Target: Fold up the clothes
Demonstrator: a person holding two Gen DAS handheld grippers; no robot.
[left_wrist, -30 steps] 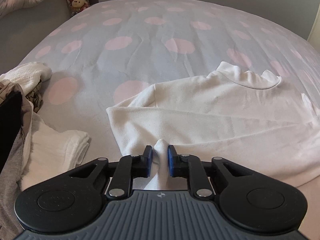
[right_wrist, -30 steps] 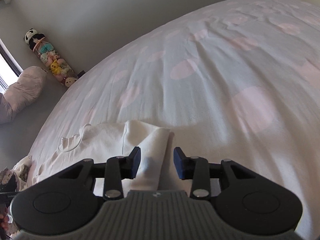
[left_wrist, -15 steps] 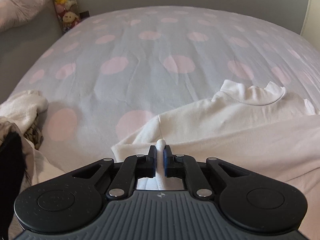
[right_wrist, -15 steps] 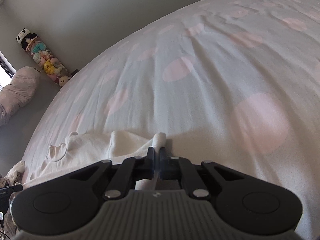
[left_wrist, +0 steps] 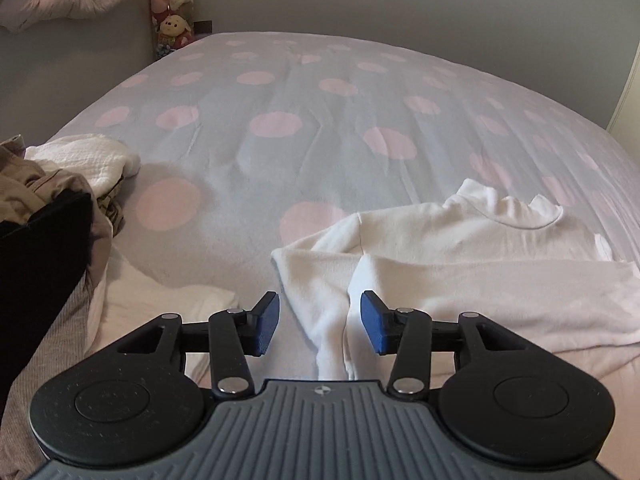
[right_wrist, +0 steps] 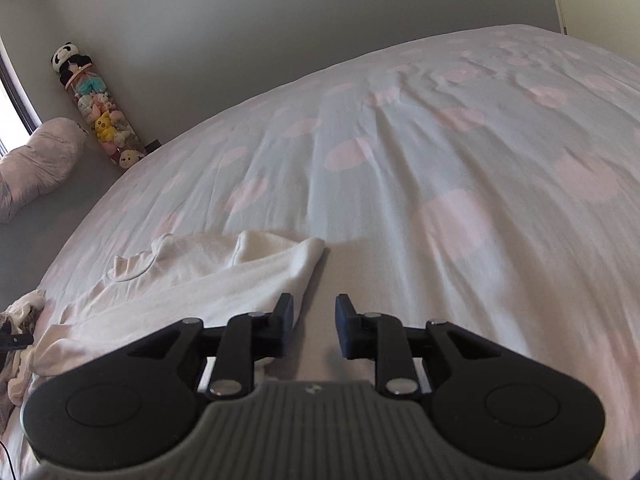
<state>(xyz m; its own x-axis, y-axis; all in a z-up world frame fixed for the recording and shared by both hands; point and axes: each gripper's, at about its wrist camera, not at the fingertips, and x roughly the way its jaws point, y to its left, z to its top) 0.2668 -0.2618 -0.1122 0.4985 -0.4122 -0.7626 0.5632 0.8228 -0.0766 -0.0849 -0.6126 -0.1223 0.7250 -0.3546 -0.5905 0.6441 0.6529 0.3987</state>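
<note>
White long-sleeved top: lies flat on the polka-dot bed sheet, collar pointing toward the far wall, one sleeve folded in across the body. Left gripper: jaws spread wide, blue pads on either side of the sleeve cuff, gripping nothing. Right gripper: jaws parted, nothing held, positioned just beside the top's right edge. Pile of unfolded clothes: at the left edge of the bed. No legible labels or writing visible.
</note>
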